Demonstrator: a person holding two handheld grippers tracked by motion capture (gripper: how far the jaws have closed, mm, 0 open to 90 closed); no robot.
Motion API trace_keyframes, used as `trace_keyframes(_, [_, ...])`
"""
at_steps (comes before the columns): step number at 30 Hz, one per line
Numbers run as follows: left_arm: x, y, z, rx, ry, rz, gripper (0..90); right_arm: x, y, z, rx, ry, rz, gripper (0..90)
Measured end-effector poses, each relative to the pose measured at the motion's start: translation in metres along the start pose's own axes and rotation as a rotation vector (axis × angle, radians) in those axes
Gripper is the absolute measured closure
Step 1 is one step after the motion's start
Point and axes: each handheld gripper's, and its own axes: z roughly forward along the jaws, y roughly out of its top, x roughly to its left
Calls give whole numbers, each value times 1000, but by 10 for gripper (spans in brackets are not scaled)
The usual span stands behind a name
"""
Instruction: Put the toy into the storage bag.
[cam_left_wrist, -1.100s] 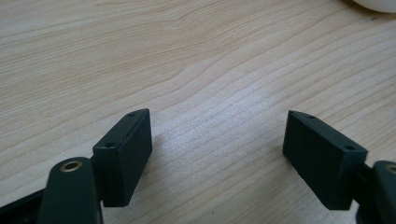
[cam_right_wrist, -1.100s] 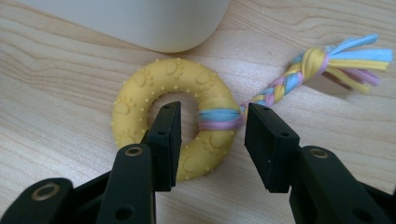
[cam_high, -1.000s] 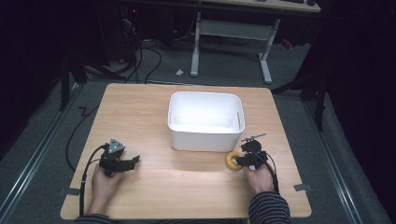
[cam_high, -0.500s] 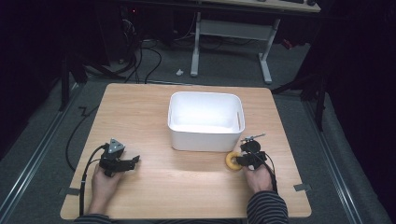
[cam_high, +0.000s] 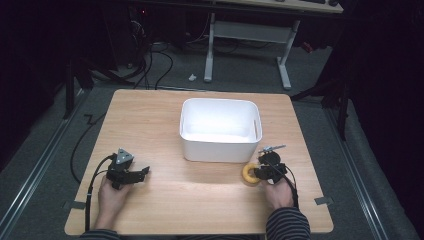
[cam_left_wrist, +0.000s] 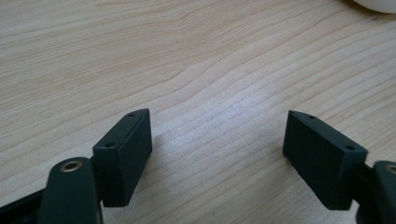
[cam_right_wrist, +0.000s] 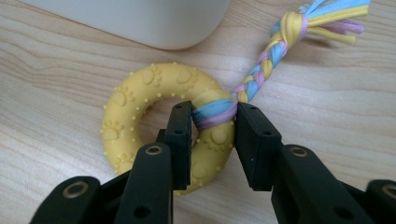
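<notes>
A yellow rubber ring toy (cam_right_wrist: 135, 93) with paw prints lies flat on the wooden table (cam_high: 150, 125), just in front of the white bin (cam_high: 220, 145). A braided pastel rope (cam_right_wrist: 266, 65) is tied to the ring and trails away to the right. My right gripper (cam_right_wrist: 212, 126) is shut on the ring where the rope wraps it, one jaw in the hole and one outside. From above, the ring (cam_high: 248, 173) sits at the tip of the right gripper (cam_high: 260, 172). My left gripper (cam_high: 145, 171) rests at the front left, and its jaws (cam_left_wrist: 217, 140) stand open over bare wood.
The bin's rounded corner (cam_right_wrist: 140, 18) stands close behind the ring, and its interior looks empty from above. Another bit of the bin (cam_left_wrist: 378, 3) edges the left gripper view. A desk frame (cam_high: 250, 30) and cables lie on the floor beyond the table.
</notes>
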Motion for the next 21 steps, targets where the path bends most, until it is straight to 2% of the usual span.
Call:
trace_keyframes(6, [0,0,0,0,0,0,242,-8,-6,-9,-9,4,22,679])
trace_keyframes(12, [0,0,0,0,0,0,242,-14,-10,-16,-19,-4,13,679])
trace_keyframes(15, [0,0,0,0,0,0,242,-19,-13,-20,-22,-4,28,679])
trace_keyframes(21, [0,0,0,0,-1,0,241,-24,-12,-27,-28,-8,34,679])
